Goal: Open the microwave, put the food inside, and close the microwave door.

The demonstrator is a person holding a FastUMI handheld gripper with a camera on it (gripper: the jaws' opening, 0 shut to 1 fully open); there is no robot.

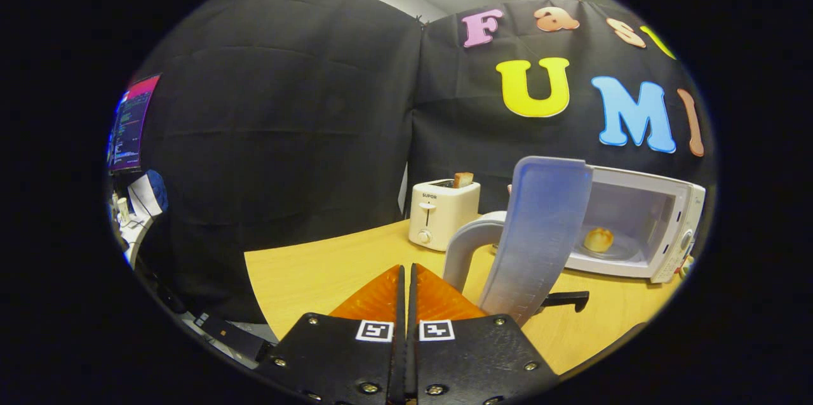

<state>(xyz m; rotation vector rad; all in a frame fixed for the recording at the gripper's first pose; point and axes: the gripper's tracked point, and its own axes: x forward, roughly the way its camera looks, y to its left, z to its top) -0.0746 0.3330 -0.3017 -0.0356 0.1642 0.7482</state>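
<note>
Microwave [635, 227] at right of frame stands on the worktop [317, 272], door [540, 233] wide open, food [598, 239] inside; tongs [406, 281] together, empty, lower centre. A glancing push could miss the door's edge.

Seen from a fisheye camera riding on the hand-held gripper [406, 272], looking forward along two fingers pressed together with nothing between. Aimed across a wooden table [305, 272] toward the booth's cloth wall. Close beyond the fingers, to their right, a microwave [641, 227] with door [540, 233] swung open; a toaster [443, 211] farther ahead.
</note>
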